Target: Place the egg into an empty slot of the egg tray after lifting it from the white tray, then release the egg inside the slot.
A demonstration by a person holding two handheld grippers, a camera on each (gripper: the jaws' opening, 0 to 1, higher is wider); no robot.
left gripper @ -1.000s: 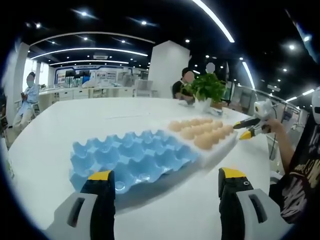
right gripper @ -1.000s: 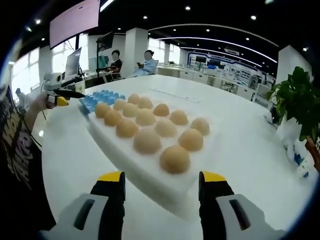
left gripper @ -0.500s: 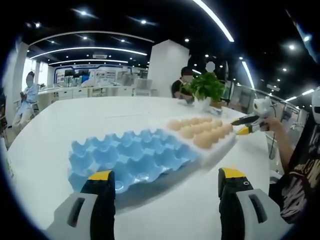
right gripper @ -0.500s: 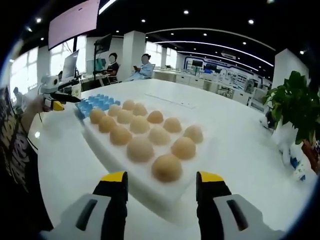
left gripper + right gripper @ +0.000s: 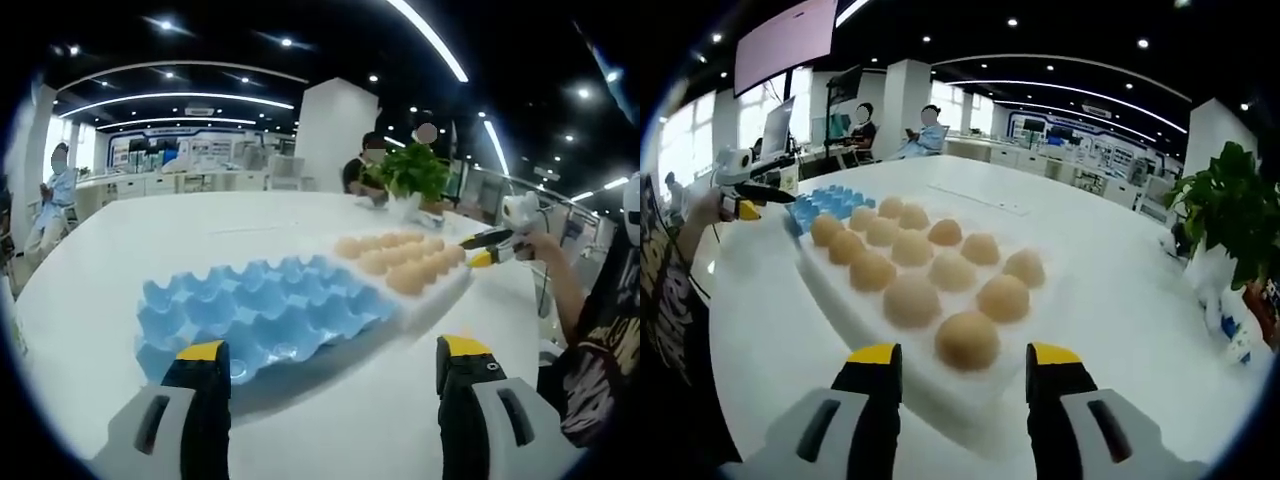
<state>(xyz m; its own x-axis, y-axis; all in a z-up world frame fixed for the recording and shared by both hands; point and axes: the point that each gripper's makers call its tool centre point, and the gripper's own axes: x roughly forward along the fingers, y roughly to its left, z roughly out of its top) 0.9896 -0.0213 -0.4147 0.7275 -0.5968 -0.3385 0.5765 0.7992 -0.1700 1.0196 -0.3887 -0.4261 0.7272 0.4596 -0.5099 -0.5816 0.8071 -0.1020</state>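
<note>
Jaws of the right gripper parted wide and empty, straddling the nearest egg at the near edge of the white tray without yet touching it. Jaws of the left gripper likewise spread and empty, poised low over the table just short of the blue egg tray.

Nothing of the task done so far, judging from the layout: egg not yet gripped, not lifted, every visible slot of the blue egg tray vacant. Left to do: close on the egg, raise it off the white tray, carry it across to a blue slot, set it down, let go. Trays touching side by side, so a short carry.

Compared with a second ago: nearest egg now lower and closer between the yellow tips in the right gripper view, so a clear advance toward it. In the left gripper view, yellow-tipped right gripper drawn in closer to the far corner of the white tray; left gripper view itself hardly changed. Potted plant standing well beyond the trays.
</note>
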